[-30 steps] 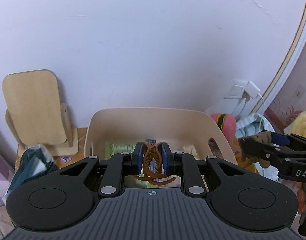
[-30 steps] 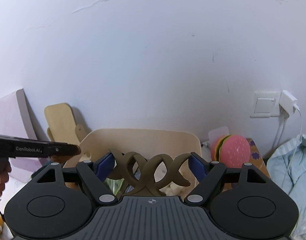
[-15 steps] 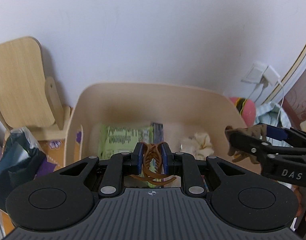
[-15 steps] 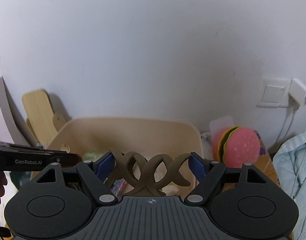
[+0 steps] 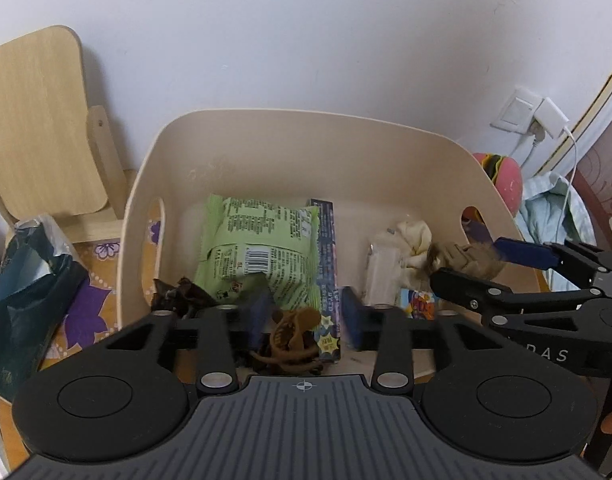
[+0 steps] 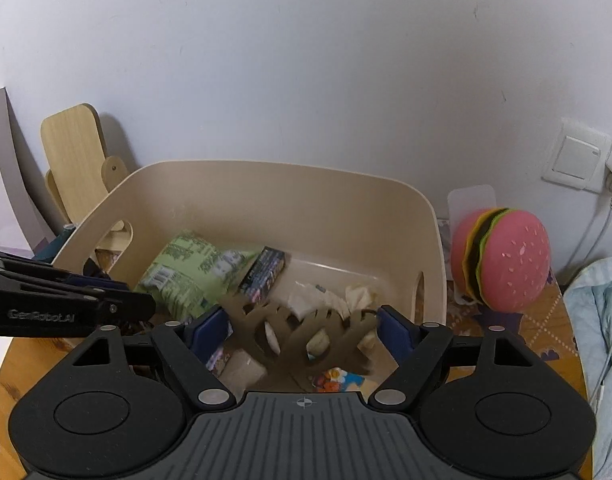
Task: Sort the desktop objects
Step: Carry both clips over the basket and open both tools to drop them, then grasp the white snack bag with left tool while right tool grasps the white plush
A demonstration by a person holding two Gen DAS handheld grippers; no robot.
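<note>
Over the beige bin (image 5: 306,117), my left gripper (image 5: 306,316) has its jaws opening; a small brown hair claw (image 5: 292,334) lies loose between the blurred blue pads (image 5: 352,320), touching neither. My right gripper (image 6: 302,328) hangs over the same bin (image 6: 266,166), jaws opening too. The large taupe hair claw (image 6: 298,332) between its pads (image 6: 394,332) is tilted and blurred, slipping free. In the left wrist view the right gripper (image 5: 466,262) reaches in from the right with that claw (image 5: 462,256).
The bin holds a green snack packet (image 5: 262,248), a dark box (image 5: 326,264), a white crumpled wrapper (image 5: 410,236) and a dark wrapper (image 5: 178,292). A wooden stand (image 5: 38,120) and a dark bag (image 5: 22,288) sit left; a burger toy (image 6: 502,260) right.
Both grippers sank toward the bin. The left jaws parted and let the brown claw drop free. The right jaws widened and the taupe claw tilted and slid down.
</note>
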